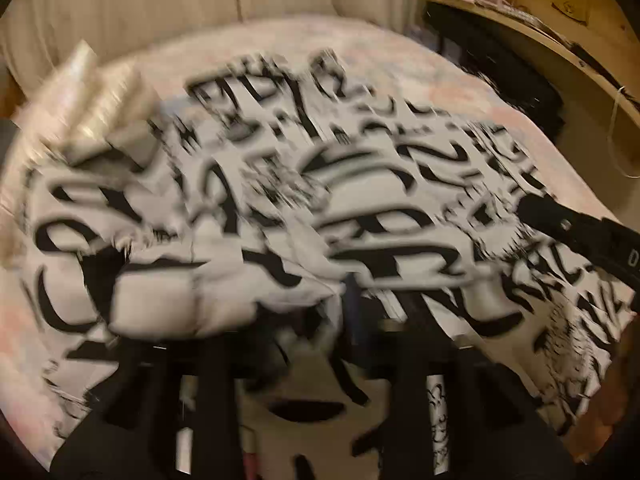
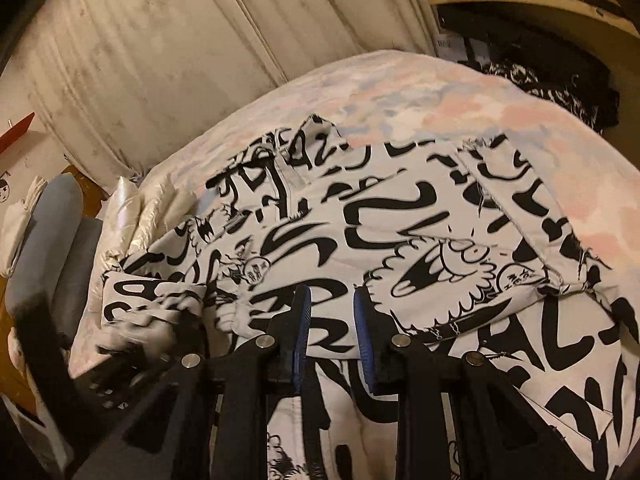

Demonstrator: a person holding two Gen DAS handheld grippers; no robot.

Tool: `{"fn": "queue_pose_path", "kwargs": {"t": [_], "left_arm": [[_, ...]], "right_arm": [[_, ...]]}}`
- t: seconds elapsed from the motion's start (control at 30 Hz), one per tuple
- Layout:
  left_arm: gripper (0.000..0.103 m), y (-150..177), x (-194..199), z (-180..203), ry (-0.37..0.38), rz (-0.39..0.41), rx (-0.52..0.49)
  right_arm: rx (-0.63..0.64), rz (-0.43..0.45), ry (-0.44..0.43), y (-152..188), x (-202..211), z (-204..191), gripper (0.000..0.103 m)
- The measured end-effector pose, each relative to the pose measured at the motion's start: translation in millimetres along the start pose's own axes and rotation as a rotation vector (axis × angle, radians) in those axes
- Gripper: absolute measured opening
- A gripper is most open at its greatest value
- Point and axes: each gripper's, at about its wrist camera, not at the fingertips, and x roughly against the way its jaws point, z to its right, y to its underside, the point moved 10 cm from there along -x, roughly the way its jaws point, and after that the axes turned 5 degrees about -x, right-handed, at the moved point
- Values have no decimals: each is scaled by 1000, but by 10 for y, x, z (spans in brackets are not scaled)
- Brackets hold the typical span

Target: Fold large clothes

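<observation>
A large white garment with black graffiti print (image 2: 400,216) lies spread on the bed; it also fills the blurred left wrist view (image 1: 320,200). My right gripper (image 2: 332,320) is open, its blue-padded fingers (image 2: 302,320) a short gap apart, low over the garment's near part, holding nothing. My left gripper (image 1: 316,320) is smeared by motion; a bunched fold of the garment (image 1: 192,300) sits at its fingertips, and I cannot tell if it is gripped. The left gripper also shows in the right wrist view (image 2: 120,344), at a folded sleeve (image 2: 152,300). The right gripper's black body also shows in the left wrist view (image 1: 580,232).
The bed has a pale pink and blue cover (image 2: 440,100). A shiny cream padded item (image 2: 148,208) lies at the bed's left edge. A grey chair (image 2: 52,240) stands to the left. A wooden desk (image 1: 560,40) with dark clothes below (image 2: 540,72) is at the right. A curtain (image 2: 180,40) hangs behind.
</observation>
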Motion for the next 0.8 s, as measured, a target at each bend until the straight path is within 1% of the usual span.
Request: {"fn": "queue_pose_path", "kwargs": {"t": [0.03, 0.07, 0.1, 0.17, 0.23, 0.3, 0.33, 0.47, 0.57, 0.63, 0.7, 0.8], "left_arm": [[55, 46, -2, 27, 38, -12, 10], [59, 84, 31, 3, 60, -13, 15], [60, 96, 44, 1, 76, -10, 19], [61, 104, 109, -1, 101, -1, 24], [62, 147, 202, -8, 124, 6, 35], [62, 148, 391, -85, 134, 17, 48], [62, 180, 493, -119, 132, 37, 54], [63, 273, 953, -387, 78, 93, 89], [63, 400, 1213, -675, 0, 116, 136], [63, 497, 1349, -898, -59, 129, 179], [63, 584, 1443, -1087, -79, 137, 228], [63, 730, 1497, -1334, -104, 127, 287]], "right_arm": [[4, -9, -2, 30, -29, -20, 22], [8, -18, -5, 62, -53, -40, 22], [9, -30, -12, 86, -76, -33, 22], [12, -47, -23, 142, -172, -154, 25], [19, -49, -36, 171, -186, -219, 41], [35, -33, -42, 177, -146, -297, 46], [44, -29, -42, 170, -129, -340, 47], [87, -19, -62, 182, -24, -561, 47], [128, -29, -85, 252, 27, -780, 48], [170, -40, -101, 345, 44, -960, 55], [210, -48, -106, 424, 48, -1104, 61], [297, -74, -111, 627, 19, -1342, 64]]}}
